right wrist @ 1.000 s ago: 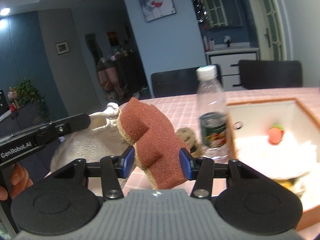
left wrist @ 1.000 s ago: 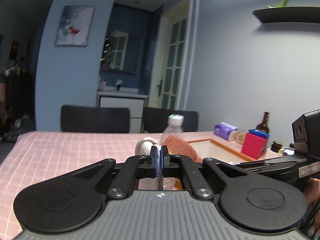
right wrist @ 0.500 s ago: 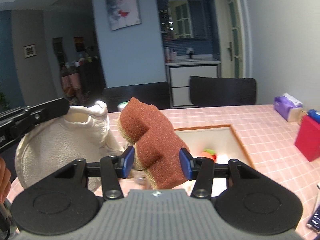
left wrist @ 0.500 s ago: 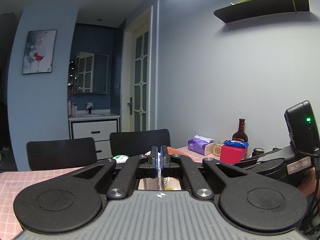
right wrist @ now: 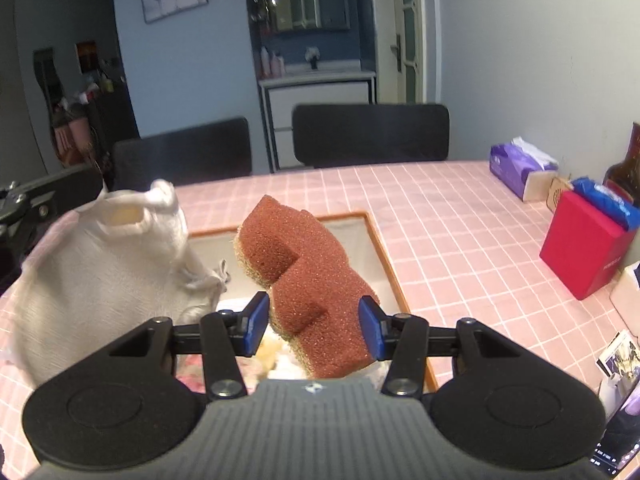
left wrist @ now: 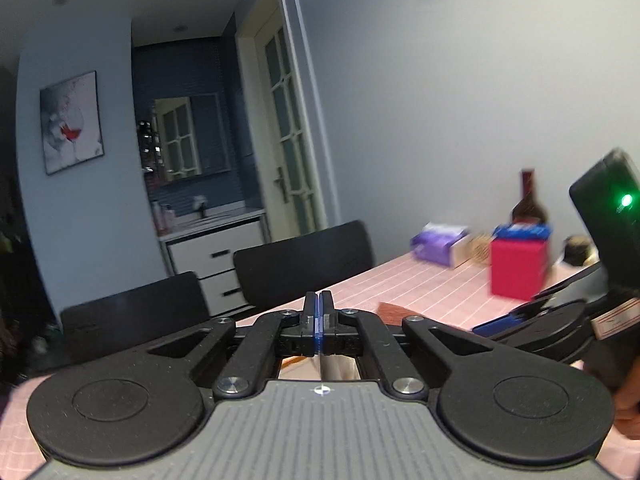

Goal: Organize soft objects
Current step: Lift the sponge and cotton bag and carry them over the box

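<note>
Rust-brown foam: the sponge (right wrist: 308,280) is coarse and pitted, cut in steps, with a yellowish layer underneath; the right gripper (right wrist: 312,326) has its blue pads pressed on both flanks, holding it above the near end of the tray.
Cloth: a white, crinkled cloth bag (right wrist: 100,272) hangs at the left with its mouth gaping. It seems to hang from the left gripper, yet where it is held is cut off by the frame edge.
Left gripper (left wrist: 319,312): jaws fully together, blue pads meeting in a thin line. In its own view a pale strip shows below the fingers, and whether that is the pinched cloth is hard to make out.
Tray (right wrist: 384,256): shallow, pale inside, orange-rimmed, set on the pink checked tablecloth (right wrist: 460,232). Its contents are mostly hidden behind the sponge and gripper; only pale, soft-looking scraps show near the front.
Far right: a purple tissue pack (right wrist: 520,168), a red box (right wrist: 584,248) with a blue packet on top, and a dark bottle (left wrist: 528,200), blurred in the left view.
Far side: two black chairs (right wrist: 368,136) at the table's edge.
</note>
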Demonstrator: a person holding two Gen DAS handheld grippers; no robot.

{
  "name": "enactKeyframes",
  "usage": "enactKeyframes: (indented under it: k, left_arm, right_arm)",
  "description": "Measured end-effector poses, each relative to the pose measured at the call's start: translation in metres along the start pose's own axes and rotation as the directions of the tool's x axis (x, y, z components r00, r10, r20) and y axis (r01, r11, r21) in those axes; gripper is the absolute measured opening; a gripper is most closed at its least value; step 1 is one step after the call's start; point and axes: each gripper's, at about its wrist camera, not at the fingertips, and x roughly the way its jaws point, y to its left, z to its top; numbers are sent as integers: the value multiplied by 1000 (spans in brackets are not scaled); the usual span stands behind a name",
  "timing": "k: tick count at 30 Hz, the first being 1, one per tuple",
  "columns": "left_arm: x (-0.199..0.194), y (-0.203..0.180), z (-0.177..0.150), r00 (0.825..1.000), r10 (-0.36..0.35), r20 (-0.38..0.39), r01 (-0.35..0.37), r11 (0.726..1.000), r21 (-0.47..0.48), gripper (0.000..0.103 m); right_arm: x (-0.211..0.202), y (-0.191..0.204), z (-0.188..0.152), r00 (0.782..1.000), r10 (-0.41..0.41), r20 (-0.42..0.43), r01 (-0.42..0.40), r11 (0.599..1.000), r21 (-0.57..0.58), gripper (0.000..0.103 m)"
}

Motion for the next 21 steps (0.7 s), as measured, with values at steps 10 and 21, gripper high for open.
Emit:
enactKeyframes:
  k: [10,21]
  left_arm:
    - [59,-11,-10,994,76,-77,-71,996,59,0]
    - [74,-16,-37,984,49,-169,-34,995,91,5]
  right_arm:
    - [48,-11,-7,996,-38,-82,35,999,-41,50]
    - [63,-13,-14,990,-14,-138,8,999,-49,60]
